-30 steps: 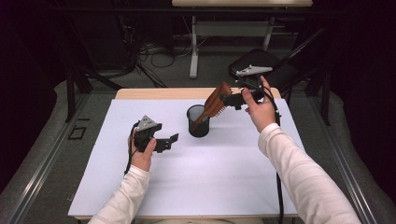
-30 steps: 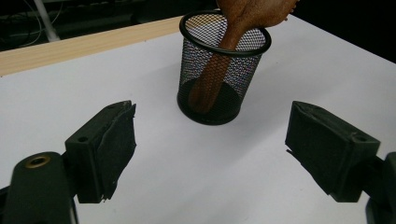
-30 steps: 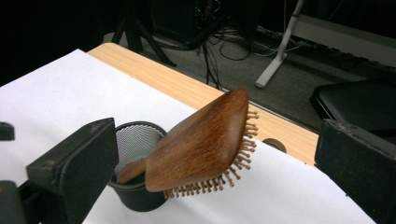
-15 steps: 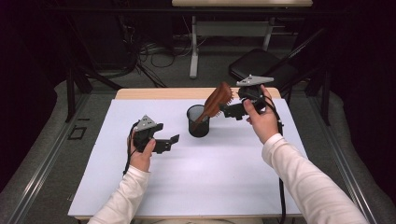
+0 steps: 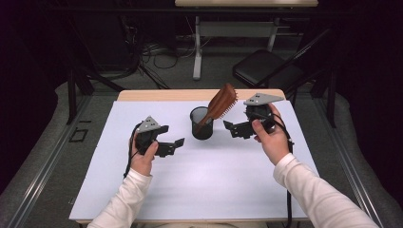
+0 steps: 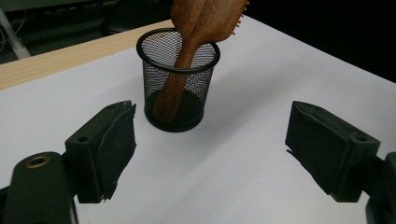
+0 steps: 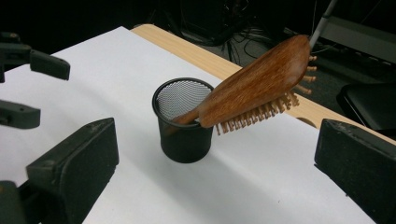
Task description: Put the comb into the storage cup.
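Two hand-held grippers flank a black mesh cup [image 5: 201, 124] on the white worktop [image 5: 199, 190], and both stand open with nothing between their jaws. The wooden hairbrush [image 5: 219, 105] now rests on its own in the cup, handle down inside, head leaning over the rim toward the right hand-held gripper [image 5: 231, 129]. A second ago that gripper was up at the brush head behind the cup, apparently holding it; half a second ago it was still close to the head. It has since let go and drawn back and down to the right of the cup, well clear of the brush. In the right gripper view the brush [image 7: 254, 88] tilts out of the cup [image 7: 183, 122], bristles facing down. The left hand-held gripper [image 5: 177, 145] sits to the left of the cup, just as before, jaws wide and pointing at it. In the left gripper view the cup [image 6: 176, 80] stands ahead of those jaws.
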Available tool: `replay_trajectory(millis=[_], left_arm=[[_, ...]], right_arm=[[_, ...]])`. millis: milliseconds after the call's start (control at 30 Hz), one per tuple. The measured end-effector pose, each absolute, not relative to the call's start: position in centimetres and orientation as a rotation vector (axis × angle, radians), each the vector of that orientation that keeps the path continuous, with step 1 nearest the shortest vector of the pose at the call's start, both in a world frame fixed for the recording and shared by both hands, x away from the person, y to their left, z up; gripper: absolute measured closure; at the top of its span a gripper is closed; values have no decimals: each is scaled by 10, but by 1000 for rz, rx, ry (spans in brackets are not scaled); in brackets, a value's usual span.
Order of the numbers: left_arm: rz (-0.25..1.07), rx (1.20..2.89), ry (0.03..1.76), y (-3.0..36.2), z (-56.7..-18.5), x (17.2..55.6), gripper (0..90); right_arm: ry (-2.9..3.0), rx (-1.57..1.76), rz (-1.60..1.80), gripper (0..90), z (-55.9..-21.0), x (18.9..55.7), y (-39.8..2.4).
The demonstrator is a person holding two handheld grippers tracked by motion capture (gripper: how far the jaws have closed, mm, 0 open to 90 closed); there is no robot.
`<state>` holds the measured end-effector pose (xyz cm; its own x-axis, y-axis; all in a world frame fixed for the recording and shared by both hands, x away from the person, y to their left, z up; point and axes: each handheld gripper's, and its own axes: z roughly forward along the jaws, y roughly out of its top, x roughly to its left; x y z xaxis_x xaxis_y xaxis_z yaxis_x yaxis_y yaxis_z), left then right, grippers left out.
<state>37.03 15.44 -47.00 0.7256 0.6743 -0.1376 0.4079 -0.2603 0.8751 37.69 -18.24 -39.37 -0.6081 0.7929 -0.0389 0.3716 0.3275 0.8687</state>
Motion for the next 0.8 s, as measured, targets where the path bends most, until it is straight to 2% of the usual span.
replay_trajectory(millis=[533, 800], left_arm=[[346, 1952, 794, 166, -462, 352, 158], [360, 1927, 796, 182, -462, 339, 158]], right_arm=[[2121, 1021, 1254, 0, -411, 345, -195], [2097, 1041, 1288, 0, -420, 332, -207]])
